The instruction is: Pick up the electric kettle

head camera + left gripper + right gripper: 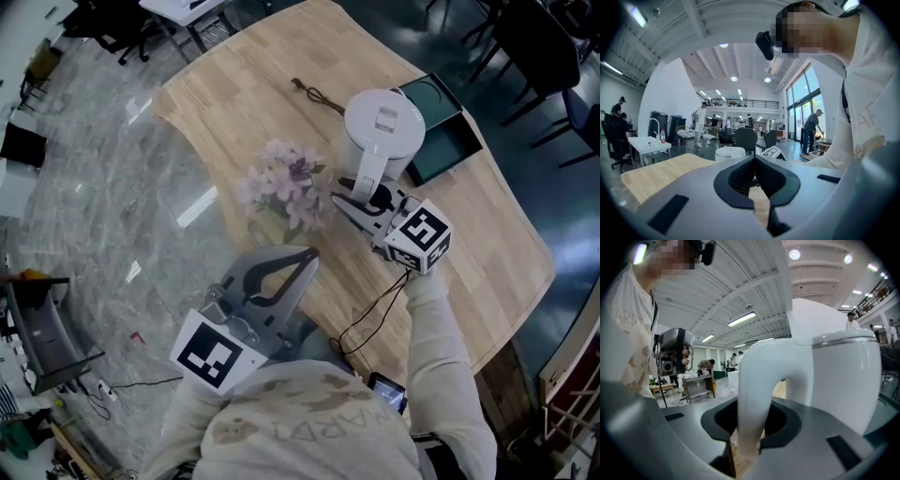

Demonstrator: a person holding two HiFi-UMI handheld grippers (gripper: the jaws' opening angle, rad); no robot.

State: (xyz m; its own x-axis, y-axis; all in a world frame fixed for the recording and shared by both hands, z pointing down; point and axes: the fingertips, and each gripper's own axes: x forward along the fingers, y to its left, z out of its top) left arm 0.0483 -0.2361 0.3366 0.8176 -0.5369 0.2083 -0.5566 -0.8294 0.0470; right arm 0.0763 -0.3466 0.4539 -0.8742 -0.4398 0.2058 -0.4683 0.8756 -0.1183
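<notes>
The white electric kettle [384, 127] stands at the table's far right, and its curved handle [370, 176] points toward me. My right gripper [367, 199] is shut on that handle. In the right gripper view the handle [757, 394] fills the gap between the jaws of the right gripper [750, 427], with the kettle's body [843, 376] just beyond. My left gripper [305, 258] hovers near the table's front edge, shut and holding nothing. From the left gripper [753, 161] I see the kettle's lid [730, 152] over the jaws.
A bunch of pale pink flowers [286, 183] stands just left of the kettle, between the two grippers. A black tray [441, 141] lies behind the kettle. A dark cable [317, 94] lies on the wooden table [244, 84]. People stand in the hall behind.
</notes>
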